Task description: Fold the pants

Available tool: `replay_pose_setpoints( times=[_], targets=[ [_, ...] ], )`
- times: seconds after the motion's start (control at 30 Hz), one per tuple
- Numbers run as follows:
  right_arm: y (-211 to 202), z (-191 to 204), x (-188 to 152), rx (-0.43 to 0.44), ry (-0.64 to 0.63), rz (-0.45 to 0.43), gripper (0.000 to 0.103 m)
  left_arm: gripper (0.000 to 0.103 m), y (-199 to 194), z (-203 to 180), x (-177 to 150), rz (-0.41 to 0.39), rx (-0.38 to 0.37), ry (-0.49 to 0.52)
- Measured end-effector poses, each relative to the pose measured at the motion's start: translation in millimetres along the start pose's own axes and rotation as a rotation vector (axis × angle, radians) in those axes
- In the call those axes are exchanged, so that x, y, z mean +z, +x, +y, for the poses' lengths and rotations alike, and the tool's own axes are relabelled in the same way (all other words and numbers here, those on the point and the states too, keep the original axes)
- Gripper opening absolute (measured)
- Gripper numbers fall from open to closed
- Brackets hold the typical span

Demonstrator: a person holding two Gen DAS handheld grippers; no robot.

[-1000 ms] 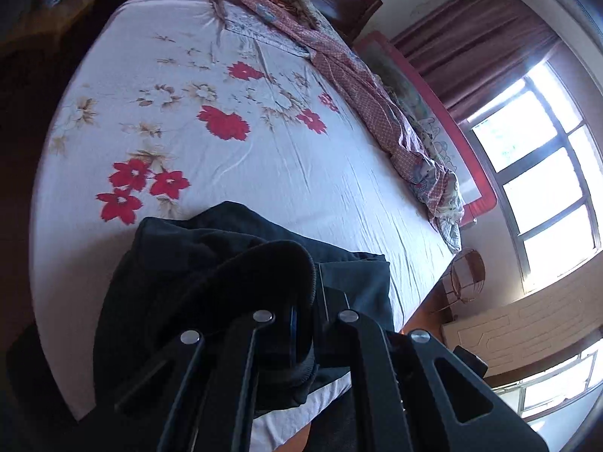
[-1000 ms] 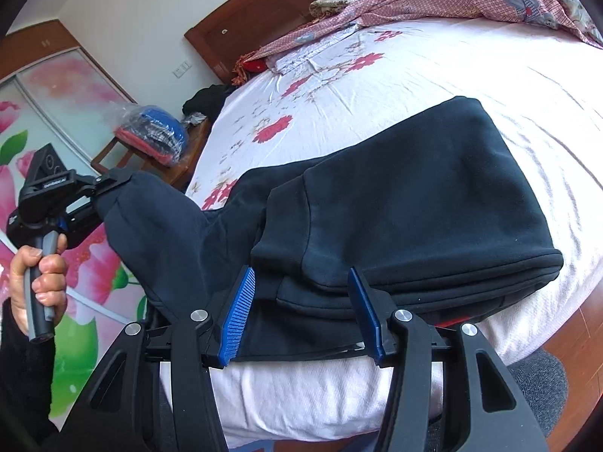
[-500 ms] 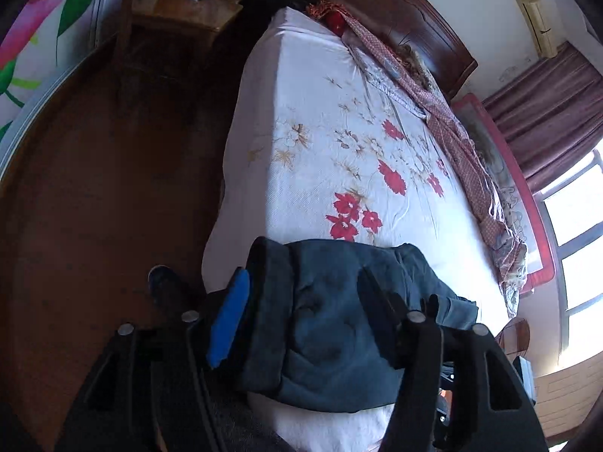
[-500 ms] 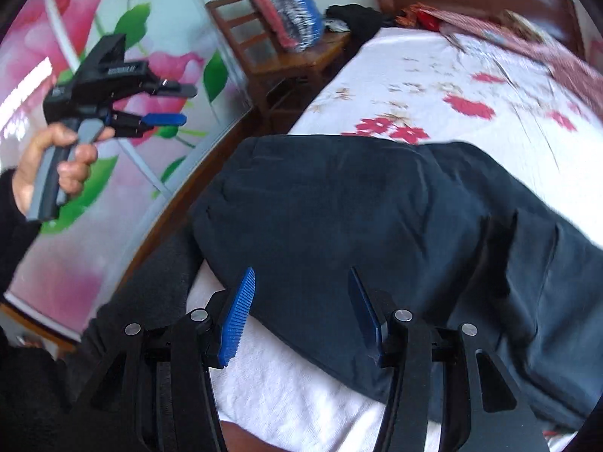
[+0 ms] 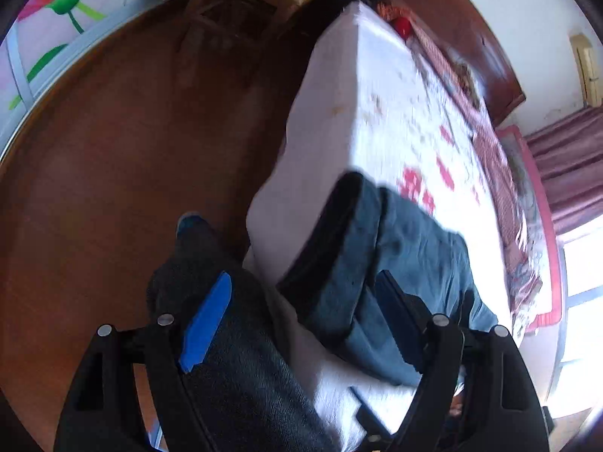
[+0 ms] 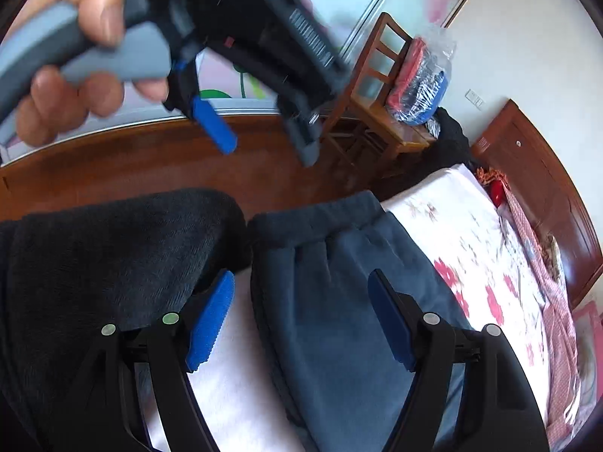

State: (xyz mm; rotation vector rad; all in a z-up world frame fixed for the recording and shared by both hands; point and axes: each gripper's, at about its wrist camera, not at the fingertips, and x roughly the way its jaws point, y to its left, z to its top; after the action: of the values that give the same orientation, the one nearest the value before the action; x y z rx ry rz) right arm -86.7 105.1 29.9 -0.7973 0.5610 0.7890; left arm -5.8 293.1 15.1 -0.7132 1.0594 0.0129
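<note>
Both views are close fisheye looks down along gripper fingers at the bed's near corner. The left wrist view tilts steeply over the wooden floor (image 5: pixel 113 173) and bed (image 5: pixel 339 86). The right wrist view faces across the pants (image 6: pixel 339 282) toward a chair (image 6: pixel 377 86). The 2 views share pants (image 5: pixel 395 248), bed (image 6: pixel 444 218), floor (image 6: pixel 113 162) and headboard (image 5: pixel 467 34)

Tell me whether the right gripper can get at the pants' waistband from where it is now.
Probably yes. The right gripper hangs over the folded pants on the bed, fingers apart and opening, nothing held. The waistband lies just ahead, uncovered. The left gripper hovers higher, seemingly clear.
</note>
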Motion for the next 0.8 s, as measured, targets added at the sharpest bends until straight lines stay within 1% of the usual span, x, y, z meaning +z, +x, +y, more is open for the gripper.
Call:
replay_pose_setpoints(
  times=[0.03, 0.07, 0.17, 0.2, 0.23, 0.27, 0.3, 0.33, 0.4, 0.43, 0.47, 0.5, 0.53, 0.57, 0.6, 0.63, 0.67, 0.7, 0.77, 0.8],
  targets=[
    [8, 5, 7, -0.021, -0.004, 0.013, 0.073, 0.083, -7, 3, 6, -0.029, 0.001, -0.008],
    [17, 10, 12, -0.023, -0.020, 0.037, 0.073, 0.086, -15, 7, 11, -0.057, -0.012, -0.020],
    [37, 25, 21, -0.051, -0.058, 0.091, 0.073, 0.086, -30, 16, 24, -0.107, -0.034, -0.043],
    [44, 31, 23, -0.067, -0.079, 0.128, 0.073, 0.086, -34, 23, 28, -0.115, -0.042, -0.047],
    [54, 36, 23, -0.127, -0.108, 0.167, 0.073, 0.087, -36, 26, 30, -0.120, -0.052, -0.053],
    [62, 39, 25, -0.158, -0.126, 0.188, 0.073, 0.087, -37, 29, 32, -0.124, -0.056, -0.059],
    [70, 42, 26, -0.170, -0.133, 0.212, 0.071, 0.087, -36, 32, 33, -0.123, -0.062, -0.064],
    [74, 42, 26, -0.169, -0.136, 0.232, 0.065, 0.087, -34, 33, 36, -0.119, -0.072, -0.071],
    [70, 35, 31, -0.137, -0.105, 0.231, 0.047, 0.087, -31, 38, 36, -0.109, -0.093, -0.090],
    [63, 25, 33, -0.095, -0.047, 0.229, 0.043, 0.087, -30, 40, 37, -0.105, -0.104, -0.101],
    [56, 8, 34, -0.030, 0.054, 0.223, 0.035, 0.087, -31, 41, 39, -0.103, -0.111, -0.107],
    [51, -10, 35, 0.034, 0.174, 0.216, 0.032, 0.087, -31, 42, 40, -0.101, -0.115, -0.110],
    [42, -33, 33, 0.104, 0.323, 0.199, 0.026, 0.087, -31, 41, 41, -0.103, -0.118, -0.109],
    [32, -56, 28, 0.172, 0.470, 0.167, 0.024, 0.088, -32, 37, 41, -0.106, -0.122, -0.104],
    [22, -77, 19, 0.220, 0.595, 0.131, 0.024, 0.088, -33, 31, 42, -0.108, -0.135, -0.092],
    [10, -97, 10, 0.248, 0.703, 0.097, 0.024, 0.089, -33, 21, 41, -0.110, -0.156, -0.067],
    [-5, -118, -2, 0.279, 0.805, 0.052, 0.024, 0.092, -33, 10, 41, -0.109, -0.166, -0.034],
    [-22, -139, -17, 0.295, 0.895, 0.000, 0.023, 0.093, -33, -7, 40, -0.110, -0.164, 0.022],
    [-53, -174, -51, 0.301, 1.053, -0.080, 0.023, 0.094, -32, -47, 33, -0.115, -0.163, 0.158],
    [-72, -189, -73, 0.302, 1.130, -0.136, 0.023, 0.094, -30, -71, 27, -0.115, -0.166, 0.234]
  ],
)
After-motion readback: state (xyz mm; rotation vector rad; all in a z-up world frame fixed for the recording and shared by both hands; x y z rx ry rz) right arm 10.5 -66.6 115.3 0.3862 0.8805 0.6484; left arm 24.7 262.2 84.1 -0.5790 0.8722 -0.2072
